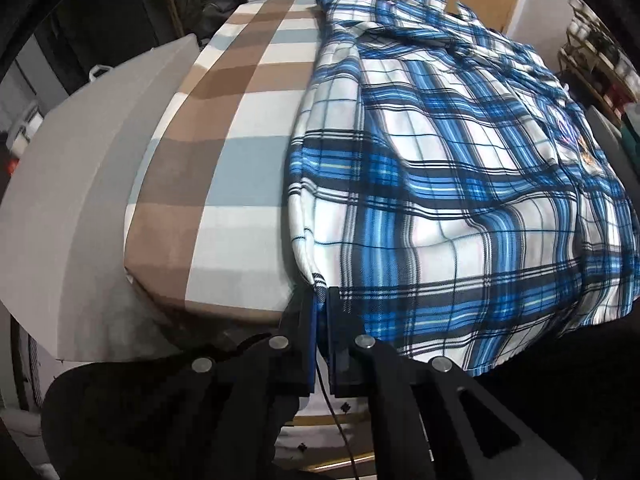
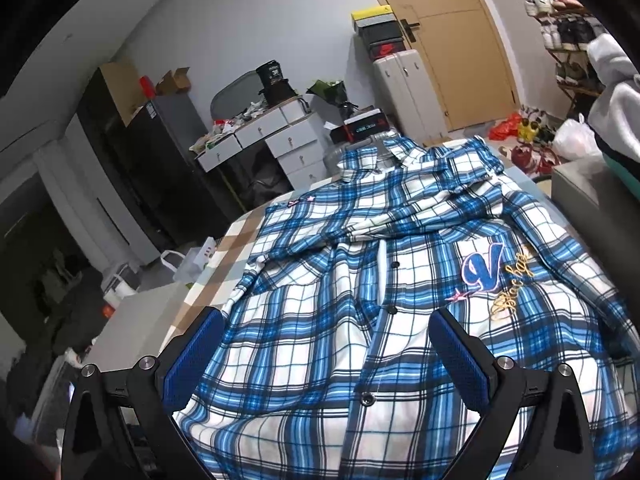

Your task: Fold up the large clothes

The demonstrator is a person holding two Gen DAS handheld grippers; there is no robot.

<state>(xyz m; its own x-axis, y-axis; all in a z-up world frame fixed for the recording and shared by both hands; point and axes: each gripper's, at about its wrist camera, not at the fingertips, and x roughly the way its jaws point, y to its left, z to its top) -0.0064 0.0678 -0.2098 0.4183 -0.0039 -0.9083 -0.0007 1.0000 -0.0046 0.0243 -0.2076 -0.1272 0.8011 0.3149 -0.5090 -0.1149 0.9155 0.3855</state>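
A large blue and white plaid shirt [image 1: 460, 168] lies spread face up on a checked bed cover [image 1: 224, 132], with its collar at the far end. My left gripper [image 1: 320, 300] is shut on the shirt's near left hem corner, at the bed's front edge. In the right wrist view the plaid shirt [image 2: 360, 300] shows its button placket and an embroidered V badge [image 2: 486, 270]. My right gripper [image 2: 326, 320] hovers open over the shirt's lower front, blue pads wide apart with nothing pinched between them.
A grey padded bench [image 1: 72, 184] stands left of the bed. Beyond the bed are white drawers [image 2: 280, 136], a black cabinet [image 2: 136, 152], a white suitcase [image 2: 408, 92], a wooden door [image 2: 452, 40] and a shoe rack [image 2: 568, 40]. Bags and shoes litter the floor [image 2: 532, 140].
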